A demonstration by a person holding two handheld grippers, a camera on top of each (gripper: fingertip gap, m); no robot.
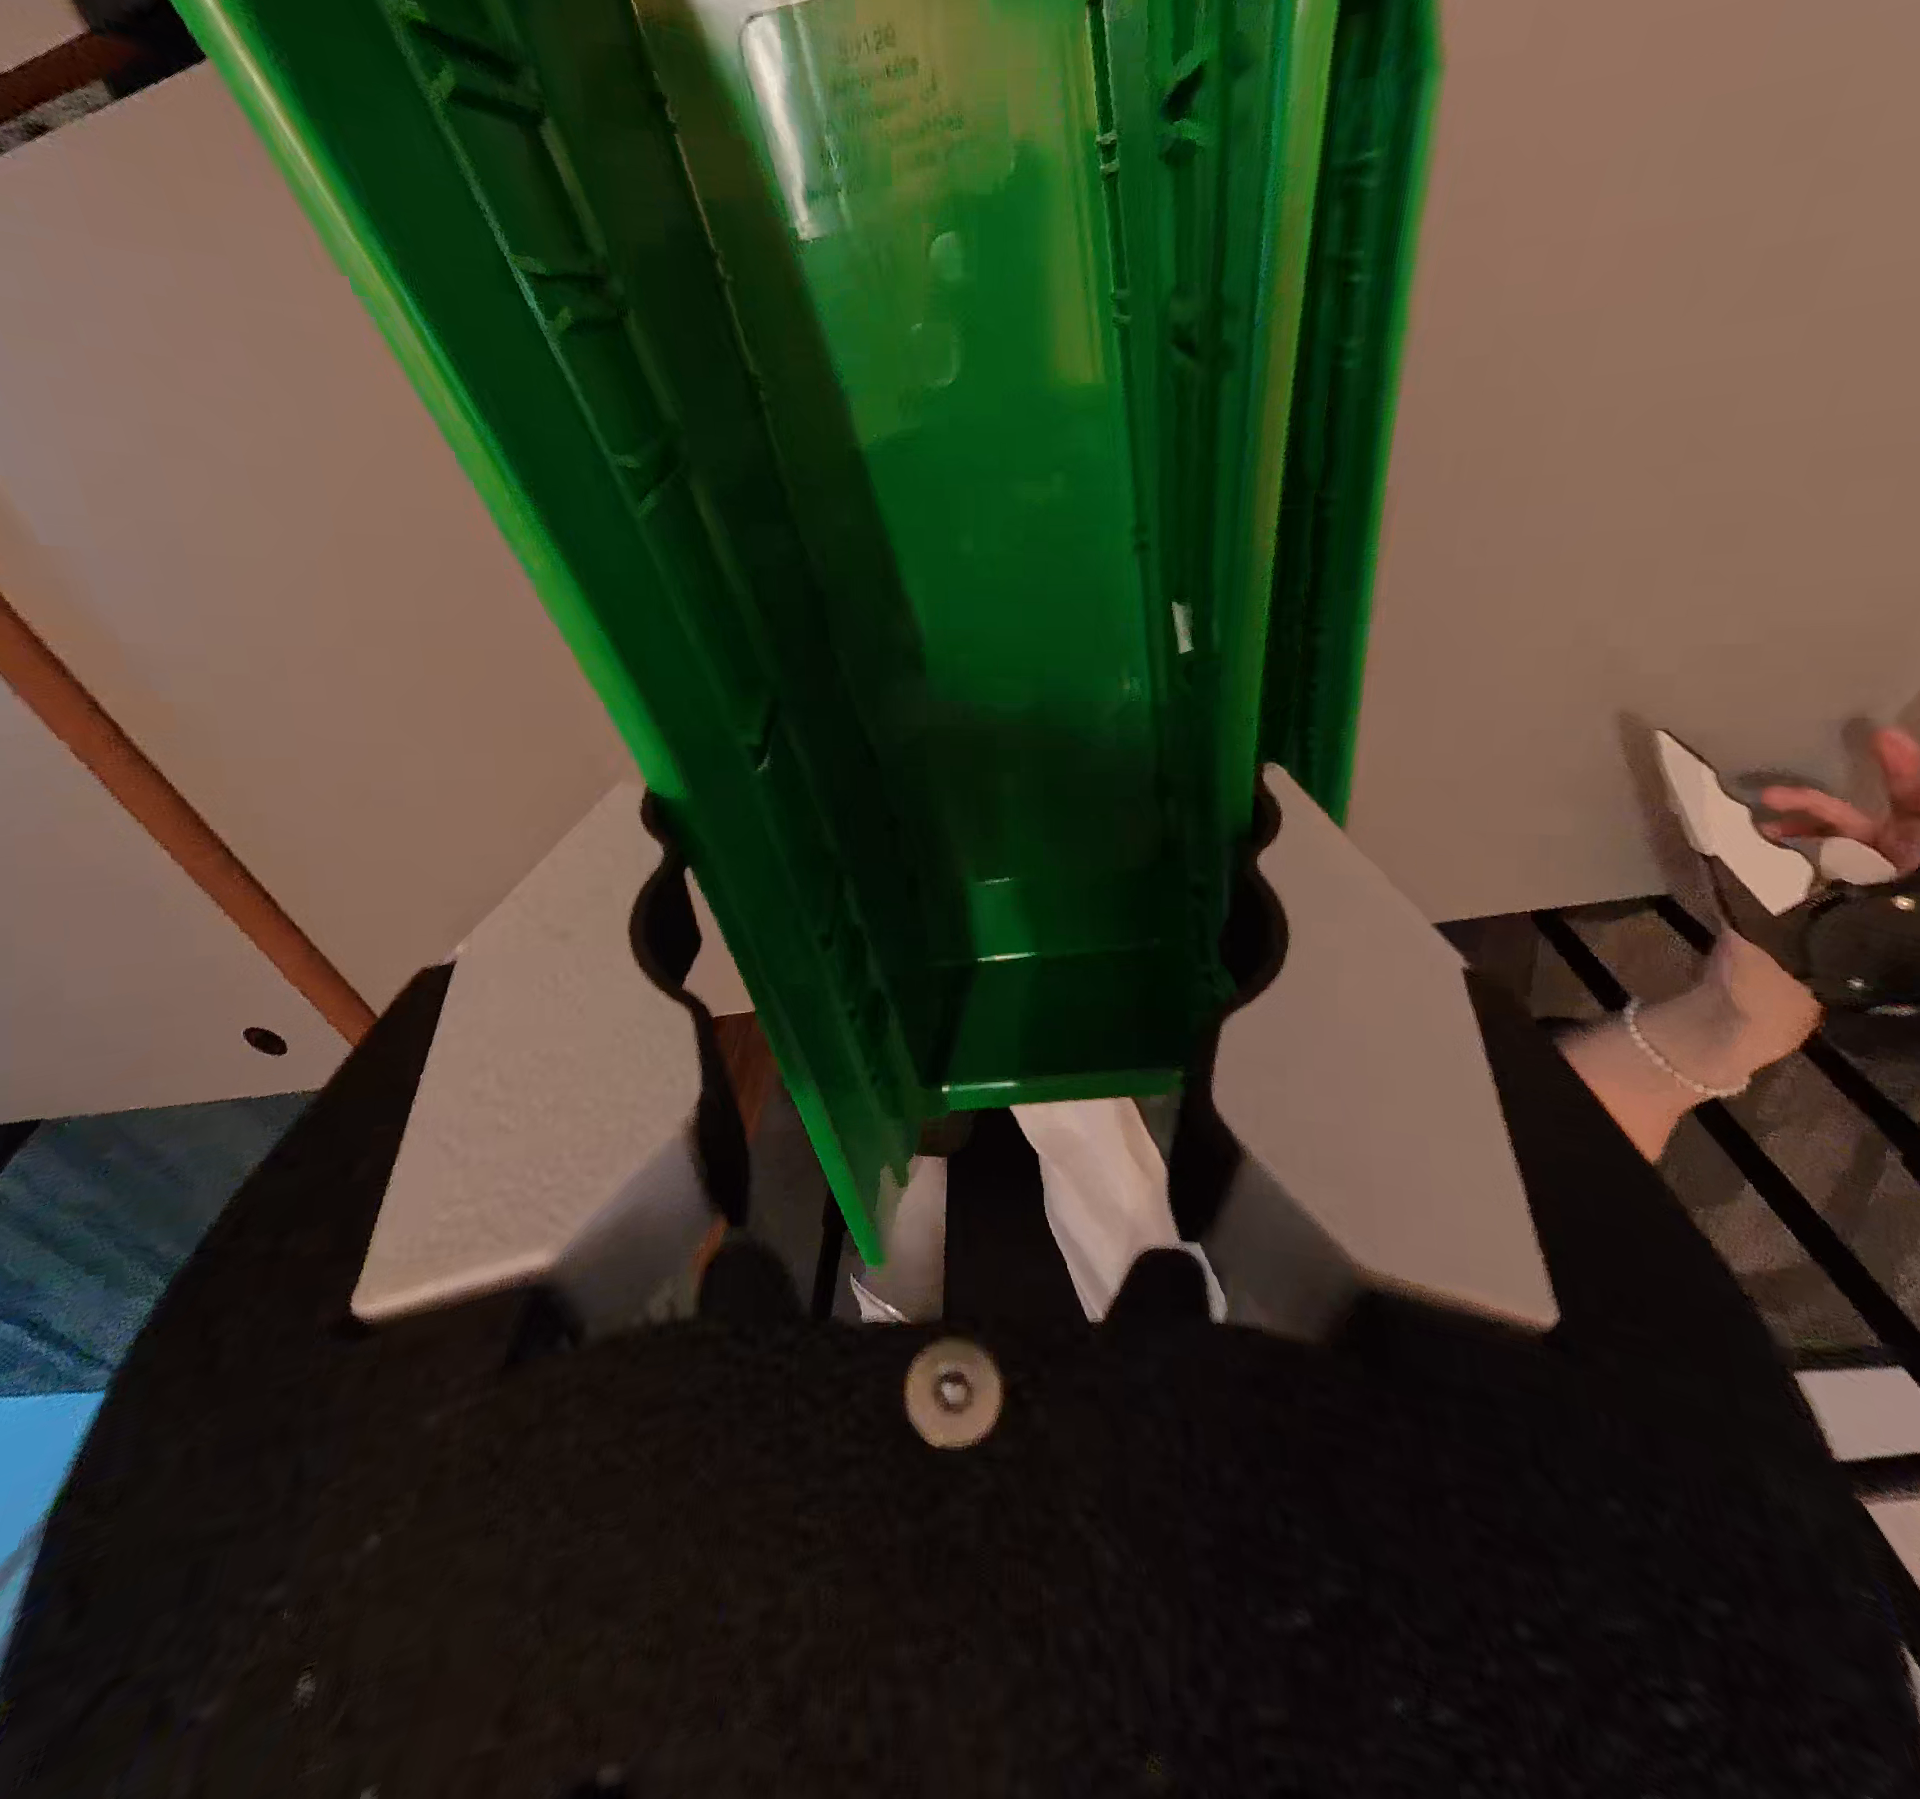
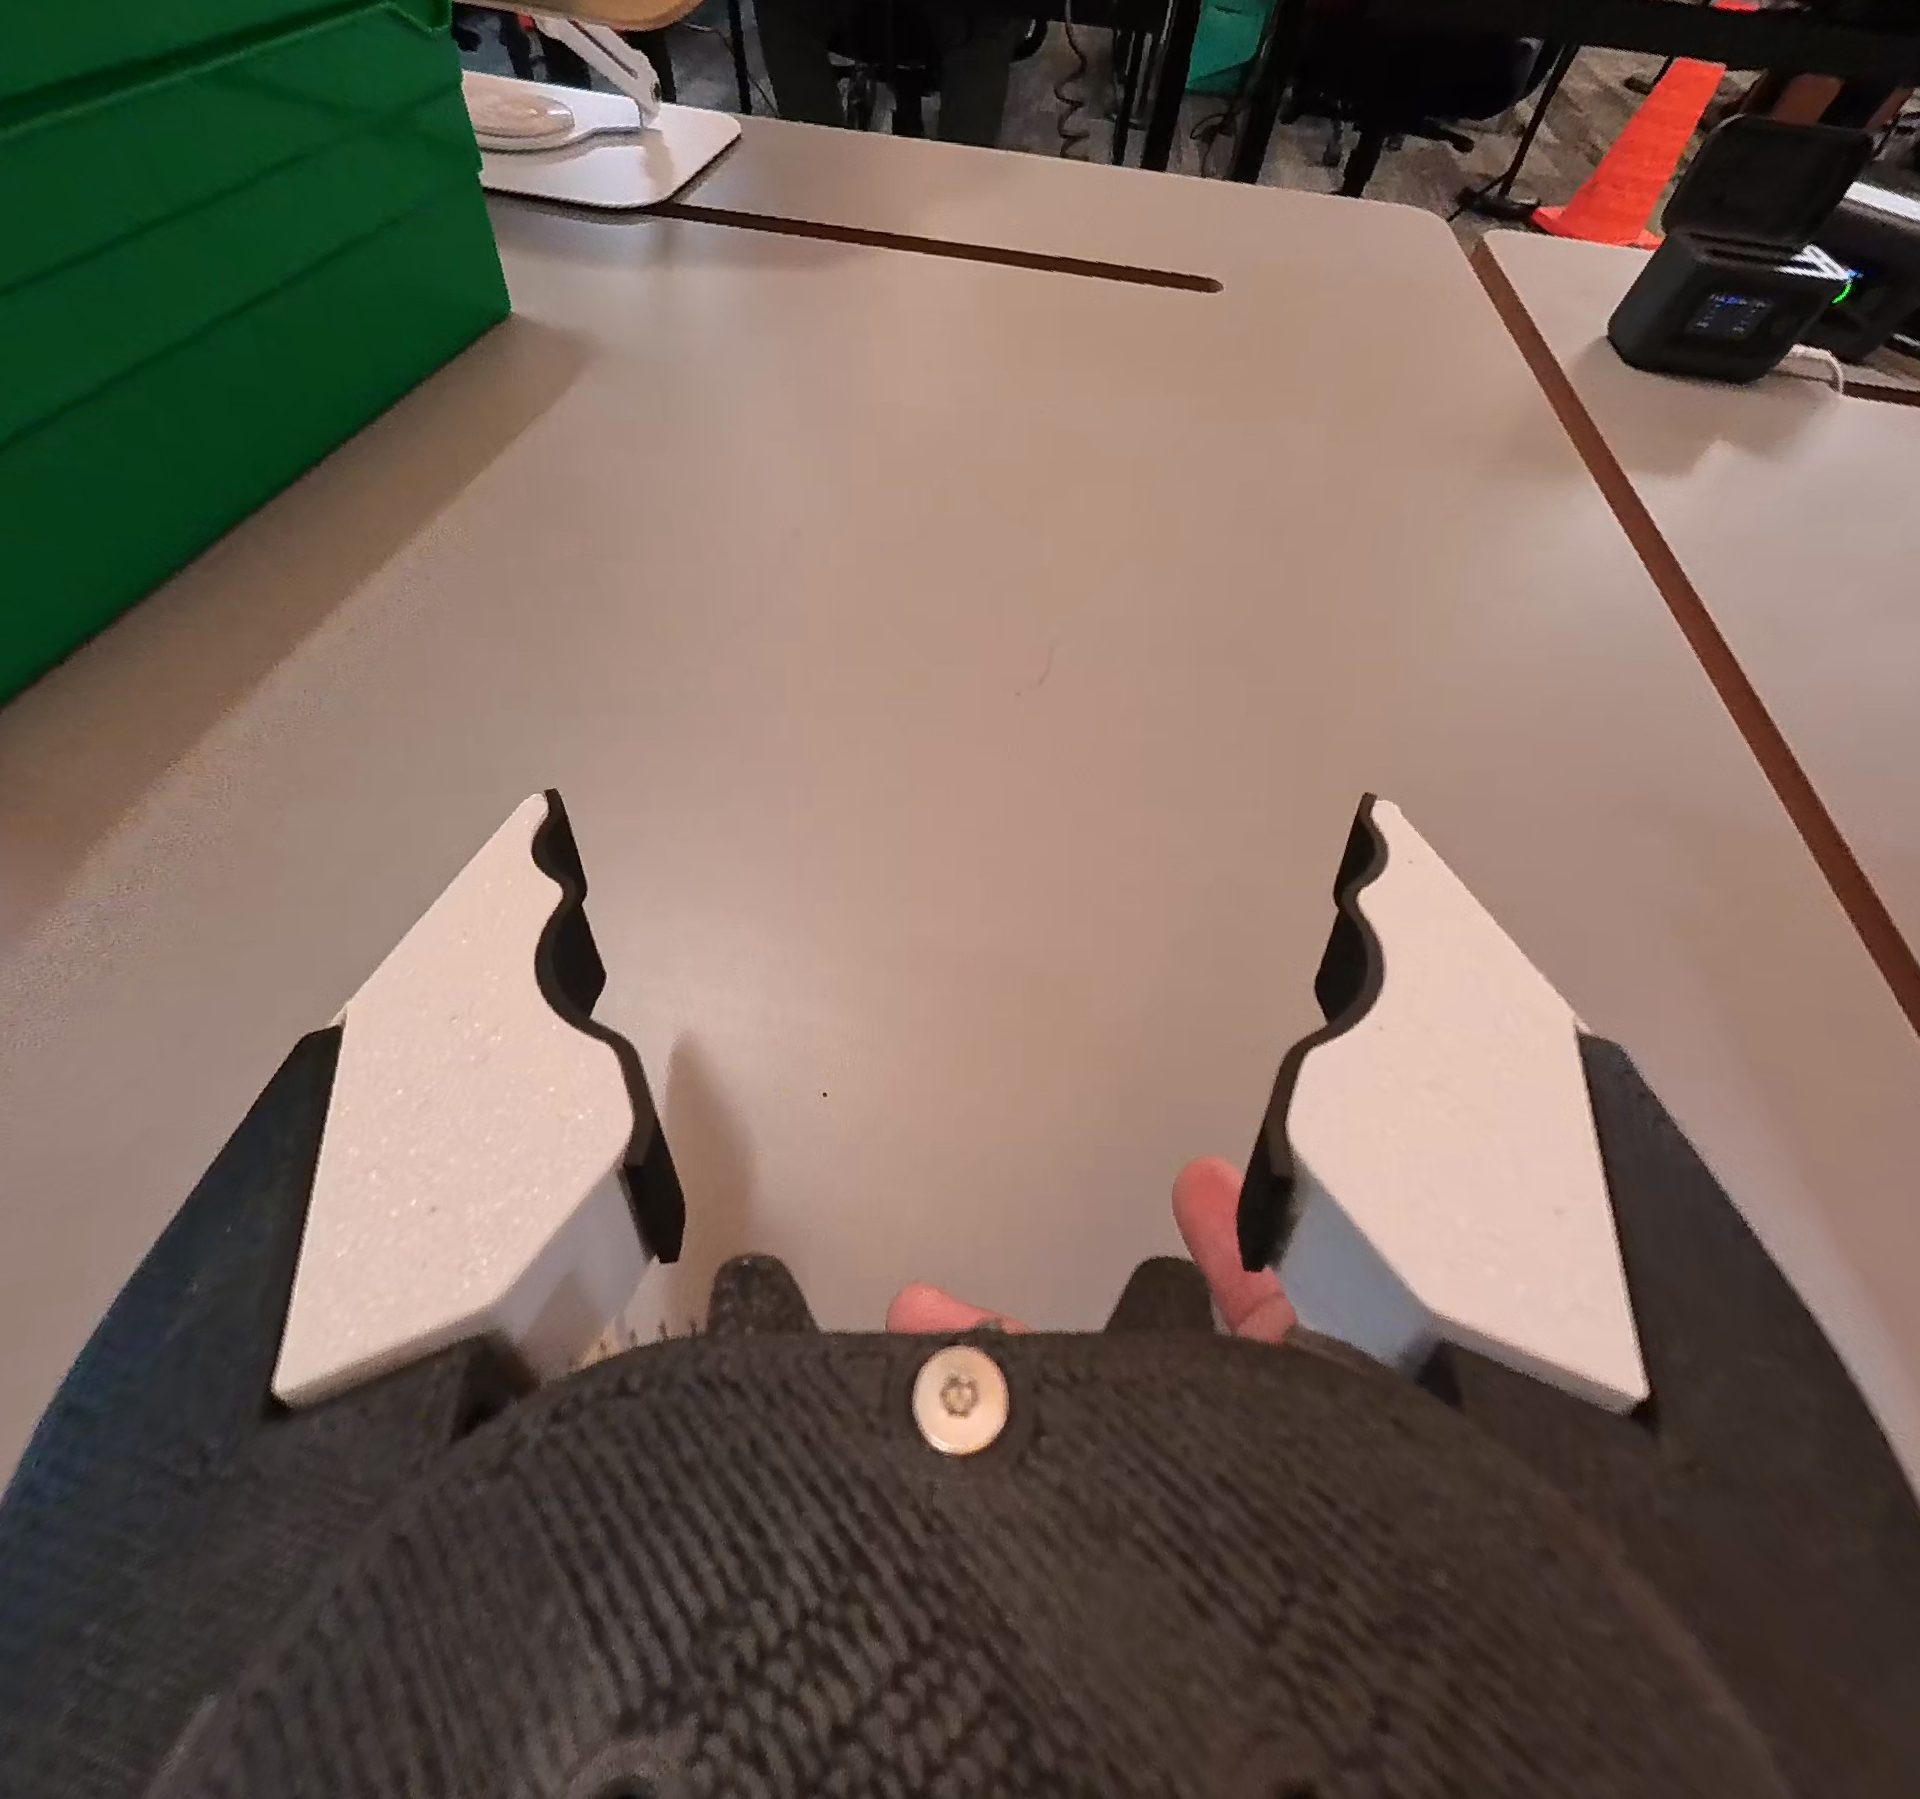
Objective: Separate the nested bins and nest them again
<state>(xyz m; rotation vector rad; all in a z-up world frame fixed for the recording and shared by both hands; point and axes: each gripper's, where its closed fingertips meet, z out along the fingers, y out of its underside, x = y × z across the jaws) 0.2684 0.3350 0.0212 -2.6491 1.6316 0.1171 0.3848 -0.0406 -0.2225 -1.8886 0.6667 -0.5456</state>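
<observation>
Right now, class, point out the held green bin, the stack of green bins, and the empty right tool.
Held green bin (image 1: 997,606), left wrist view, on its underside.
Stack of green bins (image 2: 208,295), right wrist view, on its side wall.
Right tool (image 2: 961,814), right wrist view, midway between fingertips.

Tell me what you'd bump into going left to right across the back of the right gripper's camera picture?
Green bins → white stand base → long dark slot in the table → orange cone → black box with a little screen.
</observation>
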